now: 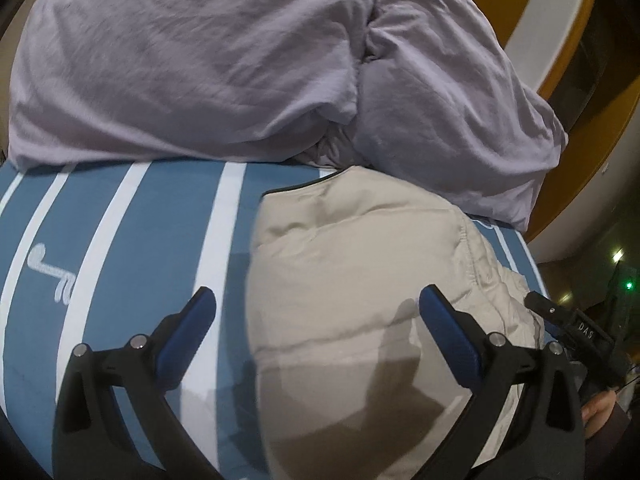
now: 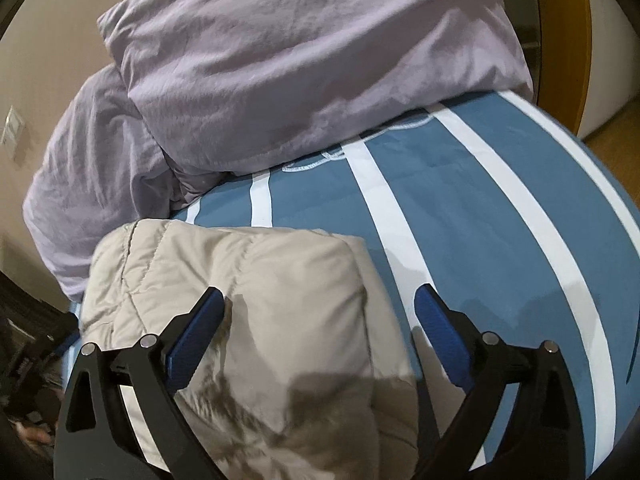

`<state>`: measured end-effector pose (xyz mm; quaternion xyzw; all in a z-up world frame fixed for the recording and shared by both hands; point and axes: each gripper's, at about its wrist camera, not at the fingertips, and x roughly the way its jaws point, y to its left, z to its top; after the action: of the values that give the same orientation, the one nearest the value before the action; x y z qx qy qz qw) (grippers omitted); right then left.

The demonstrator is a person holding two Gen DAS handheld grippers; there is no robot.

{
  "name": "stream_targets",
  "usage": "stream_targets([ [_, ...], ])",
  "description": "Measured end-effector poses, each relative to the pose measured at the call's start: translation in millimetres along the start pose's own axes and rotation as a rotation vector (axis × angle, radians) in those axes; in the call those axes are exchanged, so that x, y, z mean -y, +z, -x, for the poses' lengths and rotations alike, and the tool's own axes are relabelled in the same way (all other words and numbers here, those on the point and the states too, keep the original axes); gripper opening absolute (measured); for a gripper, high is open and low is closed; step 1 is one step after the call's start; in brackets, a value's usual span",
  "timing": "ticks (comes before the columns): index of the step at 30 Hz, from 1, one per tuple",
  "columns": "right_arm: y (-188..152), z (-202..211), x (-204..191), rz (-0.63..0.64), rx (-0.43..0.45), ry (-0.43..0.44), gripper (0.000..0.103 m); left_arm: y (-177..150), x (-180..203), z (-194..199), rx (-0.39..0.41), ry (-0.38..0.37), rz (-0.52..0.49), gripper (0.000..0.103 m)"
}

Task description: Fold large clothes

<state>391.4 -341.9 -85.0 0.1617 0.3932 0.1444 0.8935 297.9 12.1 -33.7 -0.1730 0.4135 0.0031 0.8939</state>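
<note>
You are hovering both tongs, the left gripper (image 1: 316,308) and right gripper (image 2: 318,306), spread apart and empty over the folded beige jacket (image 1: 352,280), risking its puffy layers springing open toward the lilac duvet (image 1: 192,64) at twelve o'clock.

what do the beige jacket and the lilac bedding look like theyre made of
Beige jacket: seemingly a padded, quilted woven shell, matte; stitched seams divide puffy panels.
Lilac bedding: probably soft cotton-like woven cloth, matte; fine crinkles and slumped folds. Neither fibre can be confirmed by sight.
</note>
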Motion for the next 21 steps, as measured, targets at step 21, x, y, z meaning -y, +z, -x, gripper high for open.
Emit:
stream_targets([
  [21,-16.5,-47.6,43.2,-0.355,-0.358,0.338,0.102,-24.5,-38.6,-34.9,-0.193,-0.277,0.255,0.101],
])
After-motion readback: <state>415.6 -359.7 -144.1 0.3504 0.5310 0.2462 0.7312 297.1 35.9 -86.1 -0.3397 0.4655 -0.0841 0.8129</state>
